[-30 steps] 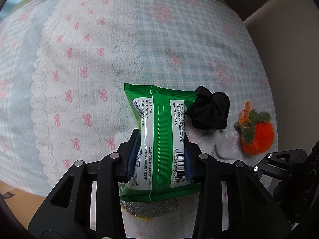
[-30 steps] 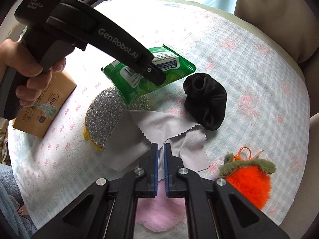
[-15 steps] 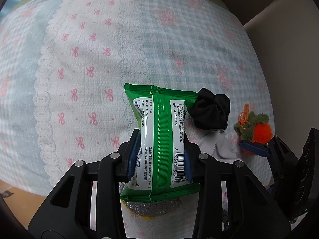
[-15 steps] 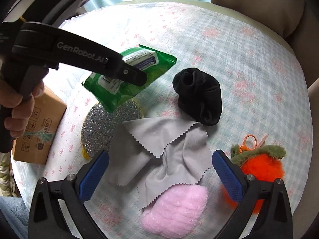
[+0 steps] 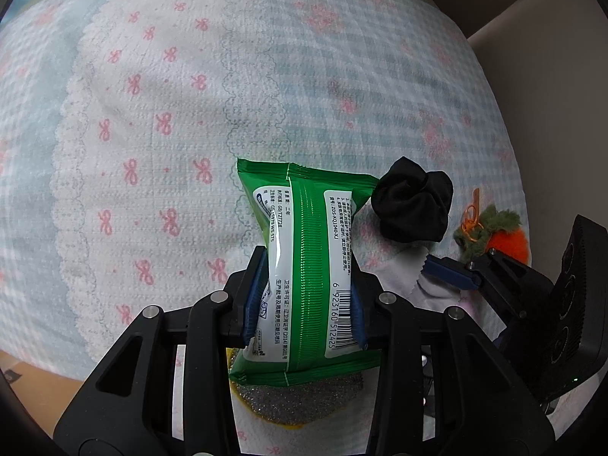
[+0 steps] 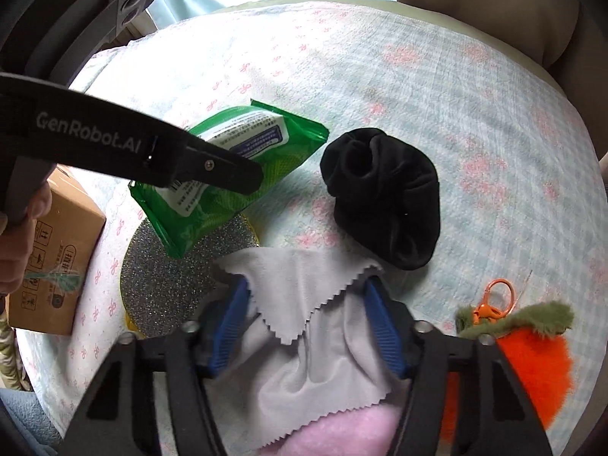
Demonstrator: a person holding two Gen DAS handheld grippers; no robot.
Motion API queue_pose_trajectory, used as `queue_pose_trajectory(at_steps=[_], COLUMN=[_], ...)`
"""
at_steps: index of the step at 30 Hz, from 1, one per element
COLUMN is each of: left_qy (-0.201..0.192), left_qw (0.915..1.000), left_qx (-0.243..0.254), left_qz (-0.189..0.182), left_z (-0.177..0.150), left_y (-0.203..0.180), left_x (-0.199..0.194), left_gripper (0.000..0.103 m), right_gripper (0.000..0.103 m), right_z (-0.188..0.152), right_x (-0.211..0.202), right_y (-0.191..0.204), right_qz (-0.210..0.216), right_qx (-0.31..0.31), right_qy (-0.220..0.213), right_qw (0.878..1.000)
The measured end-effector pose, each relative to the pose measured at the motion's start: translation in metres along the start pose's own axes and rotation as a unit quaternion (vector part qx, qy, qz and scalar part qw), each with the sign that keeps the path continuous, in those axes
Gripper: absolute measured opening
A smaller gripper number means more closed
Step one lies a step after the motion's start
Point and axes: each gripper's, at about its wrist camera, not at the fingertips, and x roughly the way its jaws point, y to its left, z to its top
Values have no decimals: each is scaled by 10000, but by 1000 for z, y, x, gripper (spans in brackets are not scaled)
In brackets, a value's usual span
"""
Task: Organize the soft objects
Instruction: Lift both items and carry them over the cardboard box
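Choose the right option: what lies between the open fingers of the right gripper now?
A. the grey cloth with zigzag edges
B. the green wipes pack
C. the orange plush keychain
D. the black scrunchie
A: in the right wrist view the right gripper is open and its blue pads stand on both sides of the grey cloth; the green wipes pack is held by the left gripper.

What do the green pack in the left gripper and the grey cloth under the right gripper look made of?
Green pack: glossy plastic film, judging by the highlights, crimped end seals and printed barcode. Grey cloth: thin matte fabric, probably microfibre, with pinked zigzag edges and soft folds. The left gripper clamps the pack; the right gripper stands open around the cloth.
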Motion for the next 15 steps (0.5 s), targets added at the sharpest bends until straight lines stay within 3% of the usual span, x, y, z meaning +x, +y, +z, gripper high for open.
queue_pose_trajectory(at_steps=[1,4,15], left_qy=[8,21,-127], left_qw=[10000,10000,9999], left_qx=[5,6,14], left_qz=[0,5,26], left_z=[1,1,4], left_y=[-2,-5,-14], left_x=[3,8,10], left_gripper=[34,34,32], right_gripper=[25,14,7], right_z=[-1,-3,-15], right_x=[-1,-3,-27], right_y=[-3,-19,-20], right_qz=[-62,173,214], right_qx=[12,141,187], right_qy=[27,40,-246], right_qw=[10000,9997,9993])
